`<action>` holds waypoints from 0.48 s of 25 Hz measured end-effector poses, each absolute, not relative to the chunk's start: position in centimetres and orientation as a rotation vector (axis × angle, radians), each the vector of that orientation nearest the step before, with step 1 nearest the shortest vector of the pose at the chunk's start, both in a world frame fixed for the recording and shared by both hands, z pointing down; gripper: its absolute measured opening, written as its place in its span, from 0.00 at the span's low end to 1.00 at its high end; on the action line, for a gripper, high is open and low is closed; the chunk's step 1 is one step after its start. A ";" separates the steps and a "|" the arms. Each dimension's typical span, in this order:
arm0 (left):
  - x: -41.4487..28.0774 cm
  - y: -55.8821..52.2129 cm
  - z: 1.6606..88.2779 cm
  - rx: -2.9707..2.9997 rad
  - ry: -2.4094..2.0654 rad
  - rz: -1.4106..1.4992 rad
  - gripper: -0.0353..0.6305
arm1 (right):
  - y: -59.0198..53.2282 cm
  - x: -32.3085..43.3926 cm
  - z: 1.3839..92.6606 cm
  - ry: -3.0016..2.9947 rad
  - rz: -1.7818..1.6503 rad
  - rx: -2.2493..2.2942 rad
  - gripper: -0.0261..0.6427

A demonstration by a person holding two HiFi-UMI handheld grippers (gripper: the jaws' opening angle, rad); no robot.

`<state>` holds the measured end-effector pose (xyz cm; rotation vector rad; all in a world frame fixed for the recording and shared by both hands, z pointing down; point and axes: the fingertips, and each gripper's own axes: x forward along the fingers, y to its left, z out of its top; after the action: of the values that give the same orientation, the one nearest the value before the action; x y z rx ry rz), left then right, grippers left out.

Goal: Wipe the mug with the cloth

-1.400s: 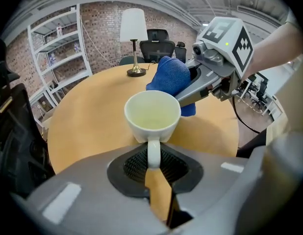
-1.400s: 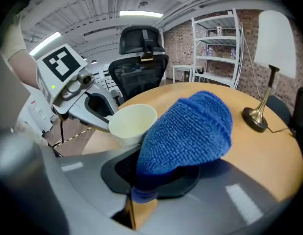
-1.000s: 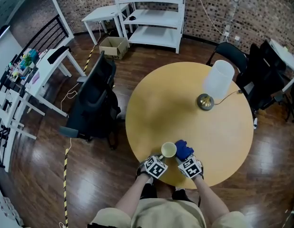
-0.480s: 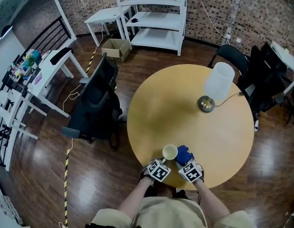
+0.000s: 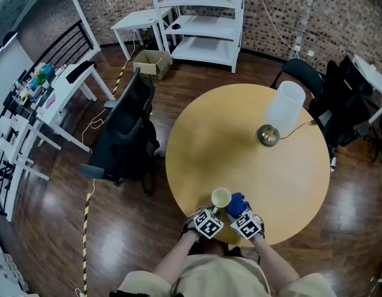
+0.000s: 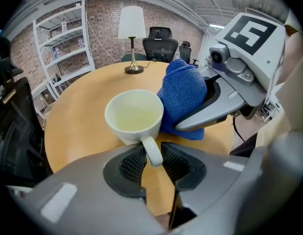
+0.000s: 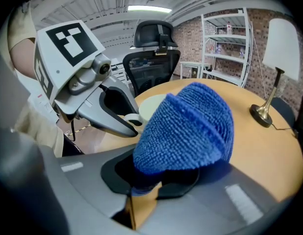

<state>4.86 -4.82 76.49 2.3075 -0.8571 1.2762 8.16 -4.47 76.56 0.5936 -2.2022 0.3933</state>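
A pale mug [image 6: 134, 115] stands upright on the round yellow bench [image 5: 240, 141], close to the edge where the person stands. The mug is empty inside, and its handle points back at the left claw [image 6: 152, 156]. That handle sits right between the two dark pads of the left claw. The left claw has just been opening, so its pads now stand a little bit apart, with the handle loose between them and not squeezed. Just to the right of the mug is a fluffy blue cloth [image 7: 188, 129]. The right claw [image 7: 154, 177] is closed tight on the bottom of the cloth, and the cloth sticks up out of it in a big round bunch. The cloth is pressed up against the side of the mug. The two claws are side by side, both behind the mug on the person's side and both tipped down at the bench. Far across the bench from the mug stands a lamp [image 5: 280, 107] with a white shade and a shiny round foot. Past the bench edge to the left of the mug is a black chair [image 5: 126, 129] on the wood floor. Far beyond the mug, by the brick wall, is a white shelf [image 5: 200, 23].
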 end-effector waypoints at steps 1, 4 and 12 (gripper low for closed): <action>4.8 -4.8 76.5 2.313 -0.852 1.283 0.18 | -4.4 8.1 76.4 -2.199 0.401 0.584 0.13; 5.1 -4.5 76.4 2.340 -0.809 1.304 0.20 | -4.4 7.9 76.1 -2.194 0.394 0.543 0.13; 6.0 -3.3 77.0 2.392 -0.715 1.332 0.19 | -3.6 6.4 76.5 -2.231 0.357 0.423 0.13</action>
<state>6.00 -3.32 76.98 2.3923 -0.7147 1.3317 6.38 -3.55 76.52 0.4228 -2.2312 0.3570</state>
